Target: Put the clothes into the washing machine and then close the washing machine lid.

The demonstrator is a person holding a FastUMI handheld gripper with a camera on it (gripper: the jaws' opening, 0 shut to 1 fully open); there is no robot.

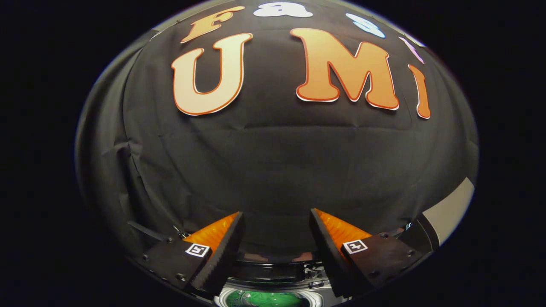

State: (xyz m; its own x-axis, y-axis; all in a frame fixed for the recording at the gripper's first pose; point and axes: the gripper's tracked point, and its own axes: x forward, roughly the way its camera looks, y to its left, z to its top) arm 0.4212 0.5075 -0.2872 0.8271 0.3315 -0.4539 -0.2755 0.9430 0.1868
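The gripper [277,215] stands wide, its two fingers well apart with nothing between them; each finger [222,251] tapers to a point and carries a small square marker [198,250] on its base; the tips aim at the black cloth wall [273,170] far ahead, which hangs in soft folds with a seam across it.

Below and between the finger bases lies the washer [273,285], seen from above and near; a dark round rim [273,273] curves from one finger to the other, and under it a pale ring frames something green [264,299]; whether that green is glass, a lid or cloth I cannot tell. The washer sits nearer than the fingertips, under the tool rather than ahead of it; no finger touches it as far as the view shows.

Clothes cannot be made out with any certainty; whether the lid is up or down I cannot tell.

To the right, beyond the right finger, a pale panel [452,209] slants up beside the wall, with a dark edge on its near side.
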